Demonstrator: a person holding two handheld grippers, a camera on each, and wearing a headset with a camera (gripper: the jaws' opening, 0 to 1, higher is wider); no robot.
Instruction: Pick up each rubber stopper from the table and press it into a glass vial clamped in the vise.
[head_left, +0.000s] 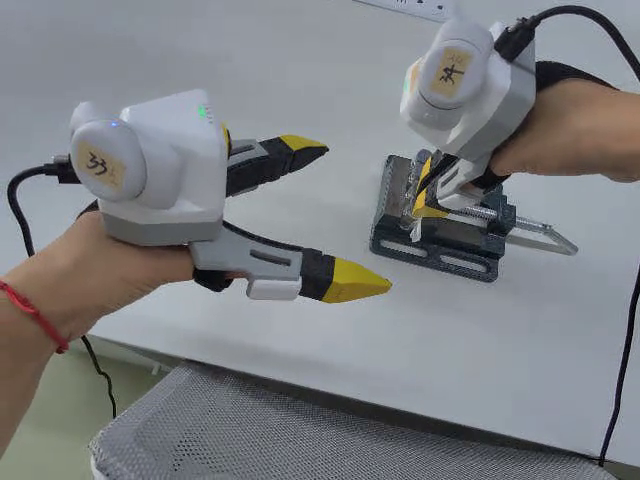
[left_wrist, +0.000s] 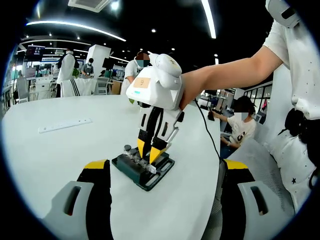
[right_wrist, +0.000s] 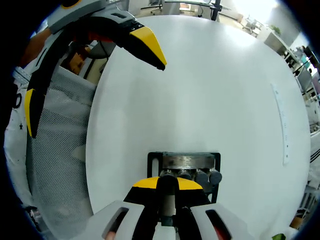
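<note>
A small dark vise (head_left: 440, 248) stands on the white table and holds a row of glass vials (right_wrist: 200, 176) with grey stoppers. My right gripper (head_left: 430, 203) points straight down onto the row's end. Its yellow tips (right_wrist: 167, 184) are close together on a dark rubber stopper (right_wrist: 167, 189) above a vial. From the left gripper view, that gripper (left_wrist: 150, 150) stands upright on the vise (left_wrist: 145, 175). My left gripper (head_left: 335, 215) hovers wide open to the left of the vise, holding nothing. Its own jaws (left_wrist: 165, 167) frame the vise from a distance.
A white power strip (left_wrist: 65, 125) lies far across the round table (right_wrist: 210, 90). A grey mesh chair (head_left: 300, 430) sits below the table's near edge. The vise handle (head_left: 545, 235) sticks out to the right. Several people sit at desks in the background.
</note>
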